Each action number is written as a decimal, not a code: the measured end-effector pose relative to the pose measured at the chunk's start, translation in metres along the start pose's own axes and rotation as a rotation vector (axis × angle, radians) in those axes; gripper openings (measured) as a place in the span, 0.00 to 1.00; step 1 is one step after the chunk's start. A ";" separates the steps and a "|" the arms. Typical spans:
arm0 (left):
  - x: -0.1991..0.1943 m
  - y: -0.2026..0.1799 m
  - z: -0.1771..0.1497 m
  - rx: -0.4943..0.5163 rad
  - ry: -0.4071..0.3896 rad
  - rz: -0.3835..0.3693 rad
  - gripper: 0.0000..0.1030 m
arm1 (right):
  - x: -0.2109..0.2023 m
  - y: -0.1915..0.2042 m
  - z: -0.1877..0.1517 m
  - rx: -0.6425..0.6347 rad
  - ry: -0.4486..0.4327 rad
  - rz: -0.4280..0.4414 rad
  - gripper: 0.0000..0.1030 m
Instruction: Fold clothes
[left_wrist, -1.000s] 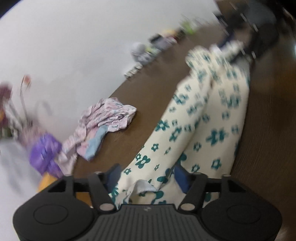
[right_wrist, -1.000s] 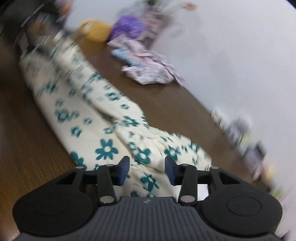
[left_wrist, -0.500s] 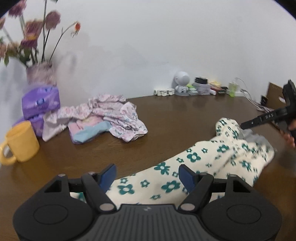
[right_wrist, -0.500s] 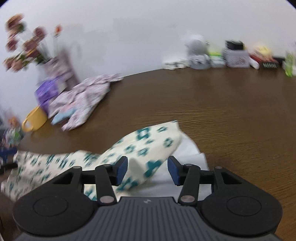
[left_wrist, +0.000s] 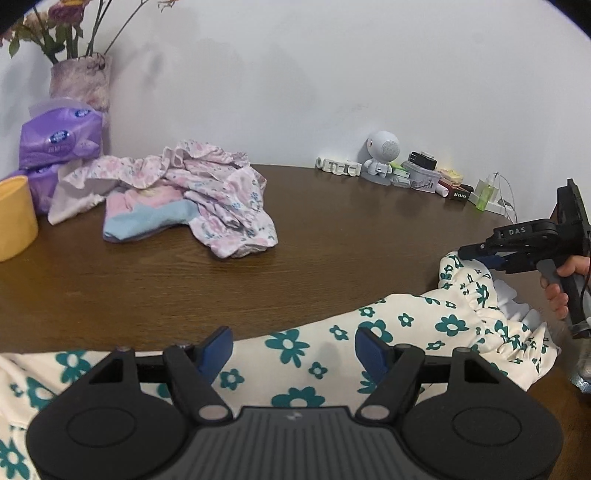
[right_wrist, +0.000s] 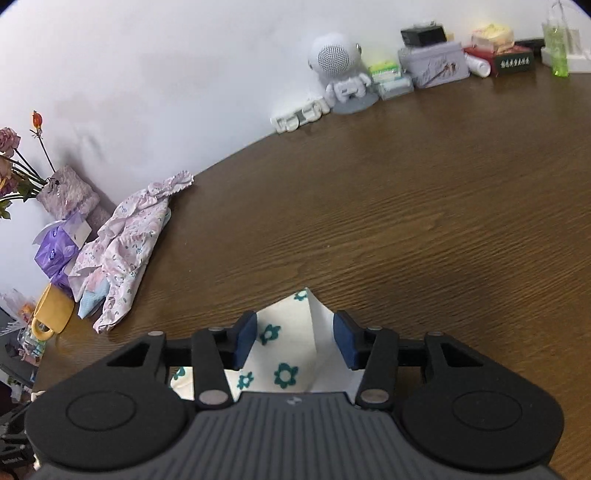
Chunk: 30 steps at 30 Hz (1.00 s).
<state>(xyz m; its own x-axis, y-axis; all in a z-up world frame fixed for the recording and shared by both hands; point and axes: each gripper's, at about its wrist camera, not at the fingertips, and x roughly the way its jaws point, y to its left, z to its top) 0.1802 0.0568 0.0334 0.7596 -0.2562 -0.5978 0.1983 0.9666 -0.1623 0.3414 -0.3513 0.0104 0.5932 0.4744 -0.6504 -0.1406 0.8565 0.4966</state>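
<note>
The cream garment with teal flowers (left_wrist: 332, 343) is lying stretched along the near edge of the brown wooden table (left_wrist: 332, 236), and all positions below are being given relative to it. The left gripper (left_wrist: 293, 349) is hovering over the garment's middle section with its blue pads spread wide apart, gripping nothing. The right gripper (right_wrist: 294, 338) is sitting at the garment's far right end, where the fabric is bunching into gathers; its pads are also standing apart, and a pointed corner of the fabric (right_wrist: 295, 325) is lying between them without being pinched (in the left wrist view the same tool (left_wrist: 517, 247) is appearing from the side, held by a hand (left_wrist: 561, 284), and its tips are possibly resting on the cloth, though the angle is not showing contact clearly). Beyond the garment, toward the wall, a crumpled pile of pink and light-blue clothes (left_wrist: 192, 206) is resting well apart from it. Left of that pile, purple tissue packs (left_wrist: 59, 136) are standing stacked, with a yellow mug (left_wrist: 14, 218) just in front of them and a vase of dried flowers (left_wrist: 81, 81) behind. Farther right along the wall, a small white robot figure (left_wrist: 382, 155) is standing beside a row of small boxes and containers (left_wrist: 432, 177).
</note>
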 end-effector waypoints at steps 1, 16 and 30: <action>0.002 0.000 0.000 -0.003 0.002 -0.002 0.69 | 0.002 -0.001 0.000 0.010 0.011 0.013 0.07; 0.012 0.014 -0.005 -0.066 0.018 0.009 0.70 | -0.055 0.006 -0.029 -0.062 -0.058 -0.028 0.46; 0.007 0.020 -0.011 -0.067 -0.018 0.012 0.70 | -0.005 0.000 0.002 -0.099 -0.023 -0.063 0.53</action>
<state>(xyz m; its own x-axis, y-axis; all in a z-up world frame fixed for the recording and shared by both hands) 0.1829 0.0741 0.0171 0.7727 -0.2441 -0.5859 0.1481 0.9670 -0.2075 0.3400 -0.3543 0.0152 0.6213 0.4153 -0.6645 -0.1797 0.9009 0.3951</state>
